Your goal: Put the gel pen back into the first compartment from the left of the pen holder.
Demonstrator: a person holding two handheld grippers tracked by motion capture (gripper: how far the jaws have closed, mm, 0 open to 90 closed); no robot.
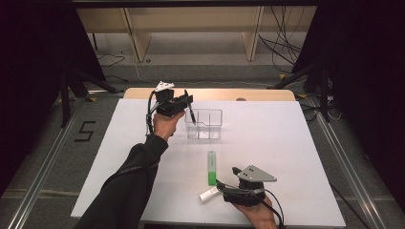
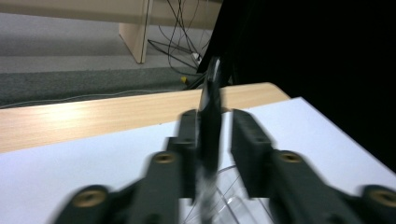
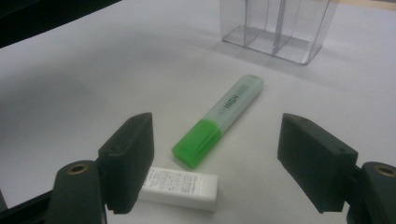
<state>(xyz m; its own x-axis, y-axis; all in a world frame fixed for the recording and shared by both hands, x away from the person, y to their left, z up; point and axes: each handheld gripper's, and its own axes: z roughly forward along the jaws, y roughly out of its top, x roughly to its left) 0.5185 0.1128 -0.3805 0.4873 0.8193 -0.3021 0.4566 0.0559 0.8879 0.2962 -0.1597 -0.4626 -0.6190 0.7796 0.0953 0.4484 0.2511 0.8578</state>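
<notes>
Two grippers: my left gripper (image 1: 187, 106) hovers over the clear organizer (image 1: 204, 124), jaws parted, a black pen (image 2: 210, 126) standing between them, leaning on one pad. My right gripper (image 3: 217, 163) gapes empty near the table's front edge, above green highlighter (image 3: 219, 119) and eraser (image 3: 180, 186).

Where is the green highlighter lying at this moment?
In the high view, the green highlighter lies flat on the white table, in front of the clear plastic organizer and just beyond the white eraser, near the right hand-held gripper.
</notes>
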